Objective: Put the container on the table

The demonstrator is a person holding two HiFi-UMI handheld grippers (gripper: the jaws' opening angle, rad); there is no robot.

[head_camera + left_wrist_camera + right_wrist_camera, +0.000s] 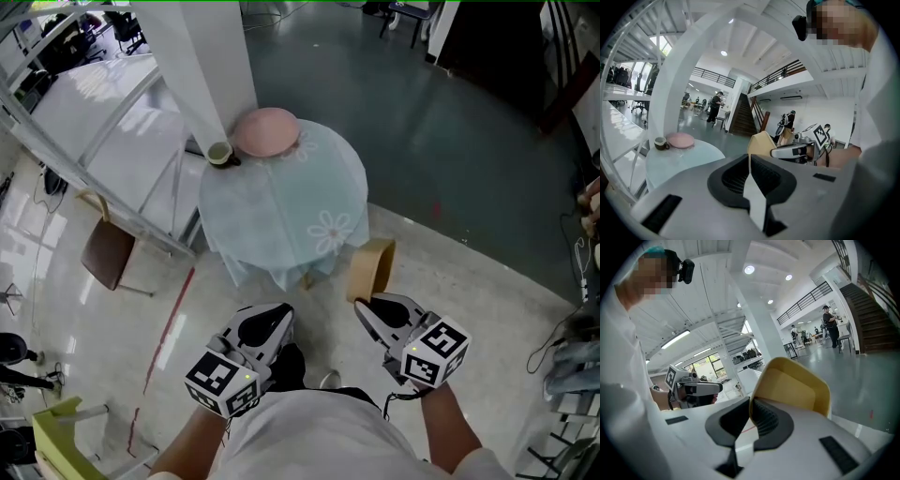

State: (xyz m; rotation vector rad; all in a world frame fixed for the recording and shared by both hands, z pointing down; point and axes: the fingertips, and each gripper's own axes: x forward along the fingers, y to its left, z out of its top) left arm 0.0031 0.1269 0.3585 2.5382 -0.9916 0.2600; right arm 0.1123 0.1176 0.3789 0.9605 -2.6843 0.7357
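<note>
1. The container (371, 268) is a smooth, matte, tan-yellow tub with rounded corners and a thin wall. In the right gripper view its hollow (792, 386) faces the camera and shows only bare inner wall.
2. The right claw (364, 306) is closed on the container's rim, with the thin wall pinched between the ribbed black pads (765, 418). It holds the tub in the air over the pale glossy floor (487, 281), just beside the near edge of the tabletop (281, 211).
3. The left claw (281, 317) has its jaws together with nothing between them. It is held level beside the right claw, with the forearm drawn close to the body.
4. The tabletop is round and draped in a pale blue cloth printed with white flowers.
5. At its far edge a smooth pink dome (265, 131) rests just beside a small dark cup (219, 153). The cup's contents cannot be made out.
</note>
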